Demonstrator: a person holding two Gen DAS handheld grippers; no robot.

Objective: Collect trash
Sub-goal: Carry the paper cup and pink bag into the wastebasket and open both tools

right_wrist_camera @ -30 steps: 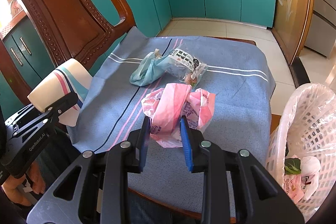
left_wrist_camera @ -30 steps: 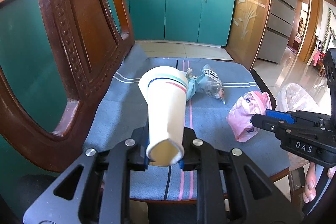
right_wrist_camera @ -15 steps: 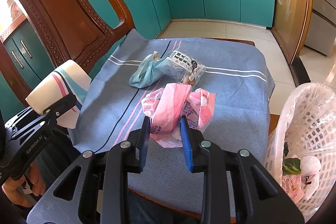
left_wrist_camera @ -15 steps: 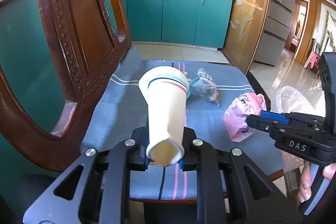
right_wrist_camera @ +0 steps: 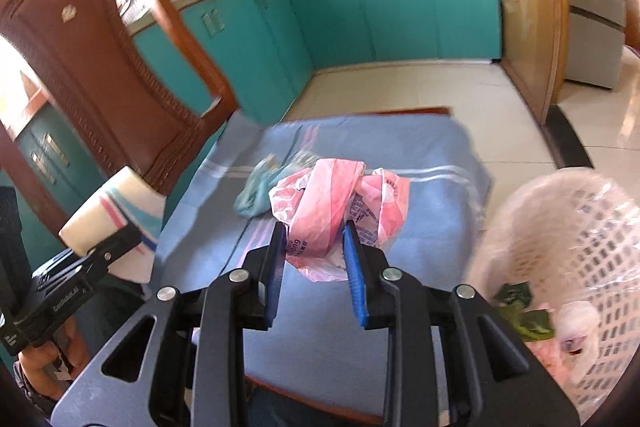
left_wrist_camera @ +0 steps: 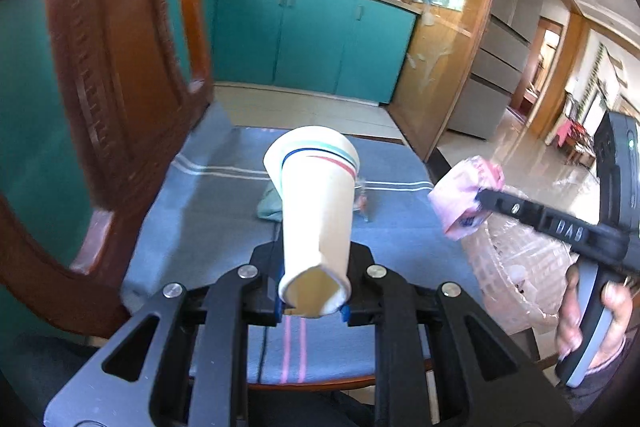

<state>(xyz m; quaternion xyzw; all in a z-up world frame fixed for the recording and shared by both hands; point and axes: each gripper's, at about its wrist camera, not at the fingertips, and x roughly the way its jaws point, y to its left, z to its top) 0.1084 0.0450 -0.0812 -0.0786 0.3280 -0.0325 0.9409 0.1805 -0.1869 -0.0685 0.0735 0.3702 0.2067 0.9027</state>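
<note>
Two grippers each hold trash over a chair draped in blue cloth (right_wrist_camera: 420, 155). Left gripper (left_wrist_camera: 313, 301) pinches a striped paper cup (left_wrist_camera: 316, 211) near its base, rim pointing away. Right gripper (right_wrist_camera: 316, 247) clamps a crumpled pink bag (right_wrist_camera: 340, 199), raised beside the white mesh basket (right_wrist_camera: 592, 227). One teal wrapper (right_wrist_camera: 250, 193) lies on the cloth.

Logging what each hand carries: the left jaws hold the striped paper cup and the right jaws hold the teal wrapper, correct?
Partly. The left gripper does hold the striped paper cup, but the right gripper holds the pink plastic bag, as the right wrist view shows; the teal wrapper lies on the blue cloth.
</note>
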